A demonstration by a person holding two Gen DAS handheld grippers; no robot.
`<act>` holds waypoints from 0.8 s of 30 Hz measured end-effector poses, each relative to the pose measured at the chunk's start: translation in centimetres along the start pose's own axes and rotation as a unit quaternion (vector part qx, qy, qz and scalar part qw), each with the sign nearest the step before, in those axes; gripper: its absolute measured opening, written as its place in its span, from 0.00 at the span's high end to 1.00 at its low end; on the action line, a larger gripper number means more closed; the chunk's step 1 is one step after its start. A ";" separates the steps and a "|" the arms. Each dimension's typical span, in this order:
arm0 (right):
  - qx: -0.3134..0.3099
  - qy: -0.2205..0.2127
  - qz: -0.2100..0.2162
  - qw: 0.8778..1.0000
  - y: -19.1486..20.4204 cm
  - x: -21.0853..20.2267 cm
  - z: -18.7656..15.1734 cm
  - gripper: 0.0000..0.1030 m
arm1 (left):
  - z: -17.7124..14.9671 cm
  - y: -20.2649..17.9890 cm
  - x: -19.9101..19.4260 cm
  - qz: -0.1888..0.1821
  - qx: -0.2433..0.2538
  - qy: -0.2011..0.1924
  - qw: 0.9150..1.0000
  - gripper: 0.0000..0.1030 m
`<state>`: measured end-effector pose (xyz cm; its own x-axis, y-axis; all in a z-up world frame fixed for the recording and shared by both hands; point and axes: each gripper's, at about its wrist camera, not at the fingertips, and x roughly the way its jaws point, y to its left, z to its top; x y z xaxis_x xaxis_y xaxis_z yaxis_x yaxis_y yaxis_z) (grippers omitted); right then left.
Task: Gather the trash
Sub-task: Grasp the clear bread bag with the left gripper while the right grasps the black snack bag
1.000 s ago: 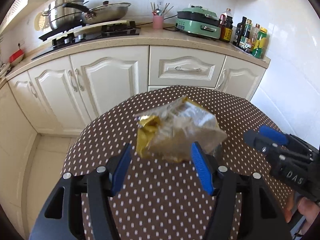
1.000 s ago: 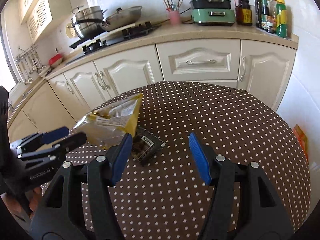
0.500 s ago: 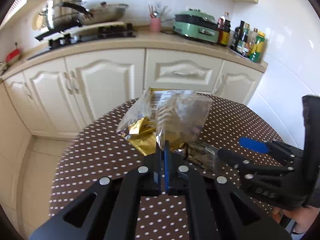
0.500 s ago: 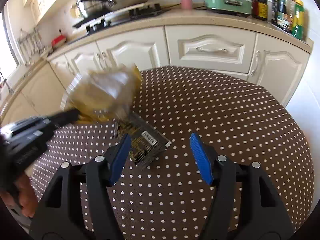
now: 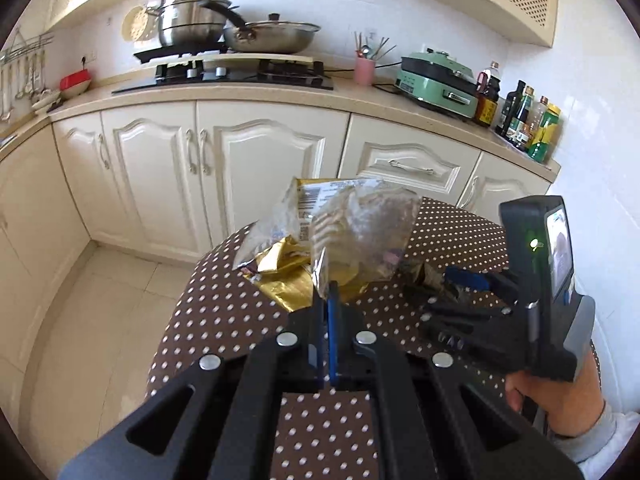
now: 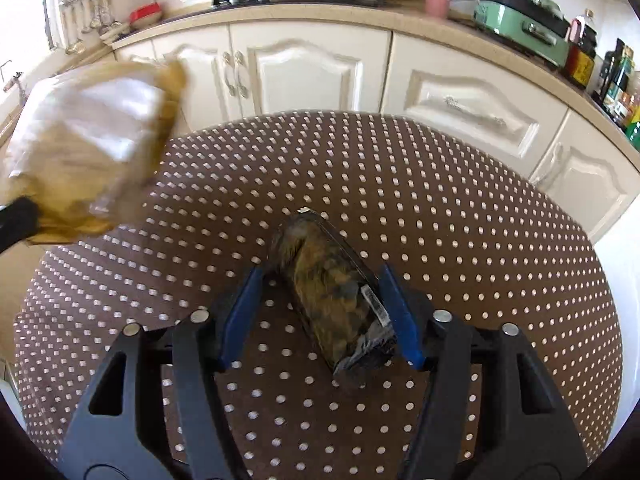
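Note:
A crumpled gold and clear wrapper [image 5: 352,232] hangs above the brown dotted table [image 5: 224,312], and my left gripper [image 5: 328,300] is shut on its lower edge. In the right wrist view that wrapper [image 6: 92,152] is a blur at the left, lifted off the table [image 6: 440,200]. A dark flat packet [image 6: 328,300] with a barcode lies on the cloth between the blue pads of my right gripper [image 6: 320,276]. Its jaws are closing: the right pad is at the packet's edge, the left pad still stands clear. From the left wrist view the right gripper [image 5: 452,292] is low over the same packet [image 5: 424,276].
Cream cabinets [image 5: 248,176] and a counter run behind the table, with a stove and pots [image 5: 224,32], a pink utensil cup [image 5: 364,70], a green appliance [image 5: 436,80] and bottles [image 5: 528,124]. Tiled floor [image 5: 88,320] lies left of the table. A hand and sleeve [image 5: 568,404] hold the right gripper.
My left gripper shut on the gold wrapper and lifted it up and leftward off the table. My right gripper came down over the dark packet, its jaws narrowing.

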<state>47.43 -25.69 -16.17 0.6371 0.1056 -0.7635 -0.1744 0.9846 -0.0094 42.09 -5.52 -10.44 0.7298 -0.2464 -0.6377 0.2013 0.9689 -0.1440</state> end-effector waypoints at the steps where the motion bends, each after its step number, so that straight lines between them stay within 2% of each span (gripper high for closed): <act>1: 0.002 -0.004 -0.008 1.000 -0.1 -0.2 0.1 0.67 | -0.1 0.2 -0.2 0.001 -0.002 0.000 1.000 0.99; 4: 0.017 -0.011 -0.022 1.000 -0.1 -1.0 -0.2 0.79 | -0.7 0.9 -1.2 -0.001 -0.013 -0.003 1.000 0.99; 7: 0.035 -0.036 -0.017 0.999 0.4 -3.0 -1.0 0.81 | -1.3 1.8 -2.3 0.001 -0.024 -0.007 1.000 0.99; 10: 0.046 -0.060 0.021 0.997 2.2 -5.5 -1.7 0.81 | -2.1 3.0 -3.5 0.007 -0.037 -0.008 0.999 0.99; 16: 0.032 -0.098 0.081 0.991 8.4 -9.9 -2.5 0.81 | -4.1 6.1 -6.6 0.018 -0.065 -0.017 0.998 0.99; 24: 0.008 -0.116 0.140 0.983 17.0 -13.1 -4.3 0.81 | -8.0 11.7 -12.1 0.049 -0.100 -0.037 0.993 0.99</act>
<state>32.90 -10.97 -9.12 0.7208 0.3998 -0.5662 -0.3570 0.9143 0.1912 30.39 9.04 -10.43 0.7864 -0.1454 -0.6004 -0.0010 0.9716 -0.2366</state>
